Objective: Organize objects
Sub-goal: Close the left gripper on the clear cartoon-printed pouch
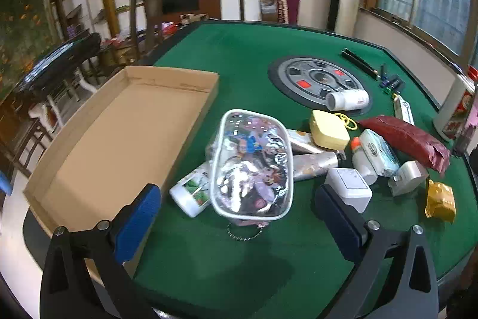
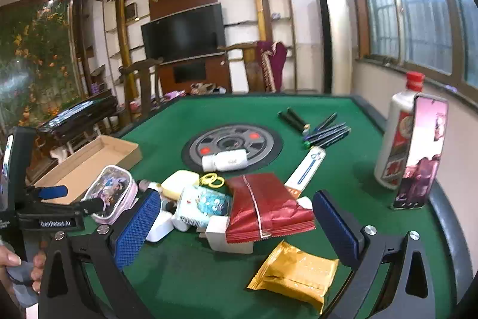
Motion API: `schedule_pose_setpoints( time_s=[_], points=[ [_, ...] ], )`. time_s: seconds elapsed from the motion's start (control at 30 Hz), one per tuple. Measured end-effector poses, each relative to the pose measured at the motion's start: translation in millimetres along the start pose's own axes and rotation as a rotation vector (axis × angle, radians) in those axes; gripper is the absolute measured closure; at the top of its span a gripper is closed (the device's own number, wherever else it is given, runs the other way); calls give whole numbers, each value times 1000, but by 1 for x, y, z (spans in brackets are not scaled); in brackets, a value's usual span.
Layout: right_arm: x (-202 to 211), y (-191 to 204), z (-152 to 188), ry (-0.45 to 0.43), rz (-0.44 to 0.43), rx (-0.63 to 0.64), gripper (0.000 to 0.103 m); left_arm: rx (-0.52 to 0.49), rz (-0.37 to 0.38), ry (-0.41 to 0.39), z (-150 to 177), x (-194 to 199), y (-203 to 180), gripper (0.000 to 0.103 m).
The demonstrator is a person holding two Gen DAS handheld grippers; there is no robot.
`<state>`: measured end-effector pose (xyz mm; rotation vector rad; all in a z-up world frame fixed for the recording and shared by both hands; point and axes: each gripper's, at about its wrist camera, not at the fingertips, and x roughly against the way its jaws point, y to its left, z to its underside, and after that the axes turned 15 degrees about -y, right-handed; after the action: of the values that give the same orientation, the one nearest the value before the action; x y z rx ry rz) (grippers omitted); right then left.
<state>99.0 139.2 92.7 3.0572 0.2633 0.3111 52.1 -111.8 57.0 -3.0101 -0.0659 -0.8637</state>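
Note:
An empty cardboard tray (image 1: 119, 133) lies on the green table's (image 1: 239, 265) left side. Beside it sits a pile: a clear cartoon pouch (image 1: 251, 166) on top, a white bottle with a green label (image 1: 191, 193), silver tubes (image 1: 313, 163), a yellow case (image 1: 328, 129), a tissue pack (image 1: 382, 153), a dark red packet (image 1: 403, 139) and a gold packet (image 1: 440, 201). My left gripper (image 1: 237, 199) hovers open just before the pouch, pads apart from it. My right gripper (image 2: 236, 199) stands open over the red packet (image 2: 266, 208), with the gold packet (image 2: 295, 274) below it. The left gripper (image 2: 74, 198) shows by the pouch (image 2: 112, 193).
A white pill bottle (image 2: 224, 160) lies on the table's round centre disc (image 2: 233, 142). Pens and black tubes (image 2: 325, 130) and a long white box (image 2: 307, 166) lie at the back right. A tall white bottle (image 2: 397, 139) with a phone (image 2: 421, 151) leaning on it stands by the right rim.

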Motion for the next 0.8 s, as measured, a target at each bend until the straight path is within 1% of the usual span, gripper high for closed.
schedule_pose_setpoints(
  time_s=[0.07, 0.2, 0.3, 0.37, 0.43, 0.5, 0.6, 0.67, 0.8],
  points=[
    [2, 3, -4, 1, 33, -1, 0, -17, 23, 6, 0, -6, -2, 0],
    [8, 8, -8, 0, 84, -11, 0, -62, 44, 10, -4, -16, -7, 0],
    [11, 11, -6, -8, 110, -16, 0, -95, 63, 7, -7, -17, -8, 0],
    [12, 12, -5, -4, 110, -31, 0, -110, 67, 10, -9, -18, -7, 0],
    [9, 15, -7, 4, 91, -38, 0, -107, 64, 16, -10, -20, -5, 0],
    [2, 20, -14, 14, 58, -19, 0, -96, 46, 16, -9, -21, -4, 0],
    [-12, 27, -28, 31, -7, 16, 0, -83, -12, 7, -10, -24, -4, 0],
    [-21, 28, -34, 46, -52, 1, 0, -84, -49, 3, -11, -24, -6, 0],
    [-27, 24, -32, 62, -122, -25, 0, -95, -128, -8, -14, -28, -10, 0]
  ],
)
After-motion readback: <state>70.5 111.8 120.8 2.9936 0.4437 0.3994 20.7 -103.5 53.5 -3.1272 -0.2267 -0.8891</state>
